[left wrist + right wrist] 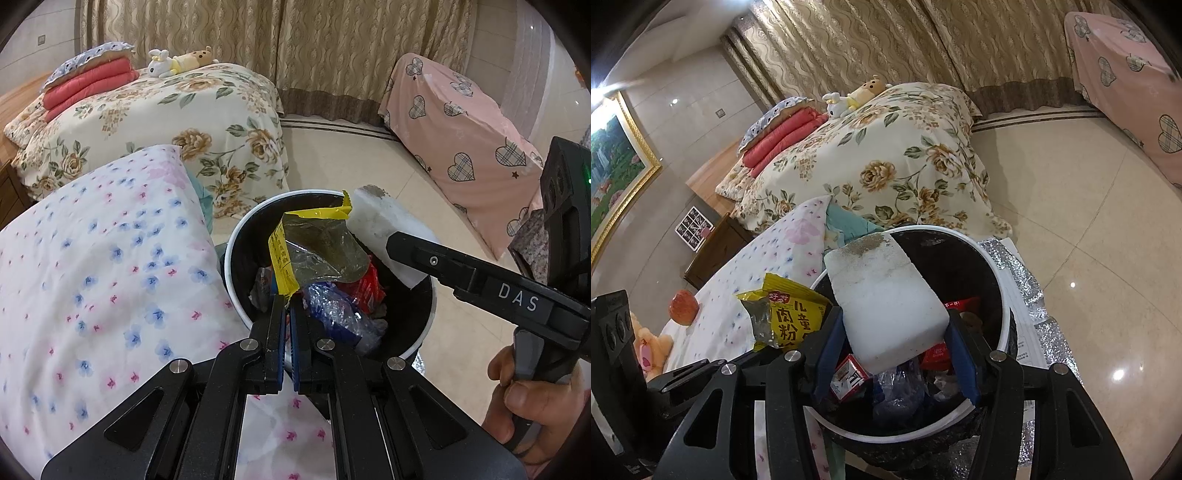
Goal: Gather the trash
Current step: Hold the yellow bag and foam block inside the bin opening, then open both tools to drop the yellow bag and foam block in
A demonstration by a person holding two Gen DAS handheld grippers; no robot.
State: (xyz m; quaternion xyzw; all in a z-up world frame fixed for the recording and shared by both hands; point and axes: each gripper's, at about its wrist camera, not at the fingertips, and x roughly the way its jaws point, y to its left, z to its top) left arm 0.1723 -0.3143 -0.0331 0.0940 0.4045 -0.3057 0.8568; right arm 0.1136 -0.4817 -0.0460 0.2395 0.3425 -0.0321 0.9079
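Left wrist view | left gripper (287, 314) pinches yellow crumpled plastic wrapper (314, 251); right gripper (890, 354) clamps white foam block (886, 306) | both over white-rimmed black bin (236, 295) | risk: block, seemingly past the rim, drops outside.

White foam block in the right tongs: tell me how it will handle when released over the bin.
The white foam block looks light and rigid, holding its shape between the right tongs. Its crumbly, speckled far end may shed bits. Being bulky, it may rest atop the trash in the bin.
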